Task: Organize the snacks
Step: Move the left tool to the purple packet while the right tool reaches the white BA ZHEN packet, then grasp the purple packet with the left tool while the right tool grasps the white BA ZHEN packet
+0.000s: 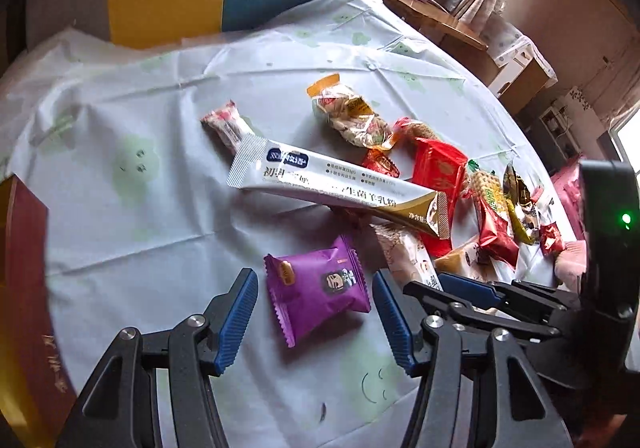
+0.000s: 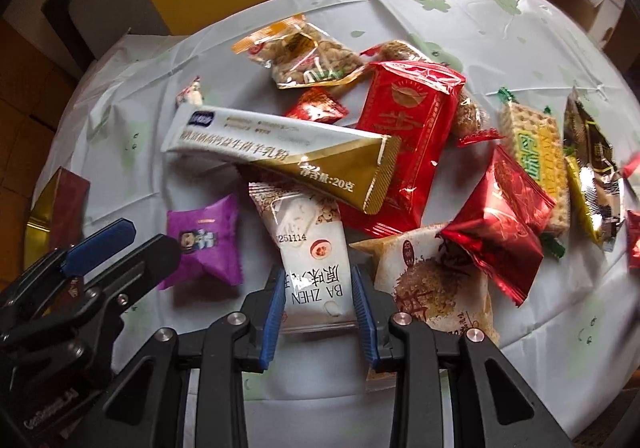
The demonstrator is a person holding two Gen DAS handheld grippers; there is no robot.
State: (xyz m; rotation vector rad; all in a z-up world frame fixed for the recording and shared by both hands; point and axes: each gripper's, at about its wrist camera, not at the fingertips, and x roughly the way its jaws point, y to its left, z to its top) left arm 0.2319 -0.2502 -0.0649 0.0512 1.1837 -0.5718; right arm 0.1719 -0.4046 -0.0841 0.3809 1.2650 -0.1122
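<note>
Snacks lie in a loose heap on a round table covered with a pale tablecloth (image 1: 120, 208). The left gripper (image 1: 316, 312) hangs low over the cloth with its blue pads spread wide, and the purple packet (image 1: 320, 284) lies flat between them, touching neither pad. From the right wrist view the same purple packet (image 2: 206, 244) sits just beside the tips of the left gripper (image 2: 120, 244), at the left edge of the heap. The right gripper (image 2: 318, 300) has its two blue pads on both long sides of the white packet (image 2: 312, 256) printed "BA ZHEN"; the pads seem to press the wrapper, so this gripper is closed on the packet. The far end of the white packet goes under the long white and gold stick pack (image 2: 280, 152), which lies across the heap. A red foil packet (image 2: 408, 136) lies just behind the stick pack, partly under its gold end. A beige packet (image 2: 436, 268) touches the right pad's side, and a shiny dark red packet (image 2: 500, 232) rests on its far corner. A clear bag of nuts (image 2: 308, 56) lies at the far side of the heap.
</note>
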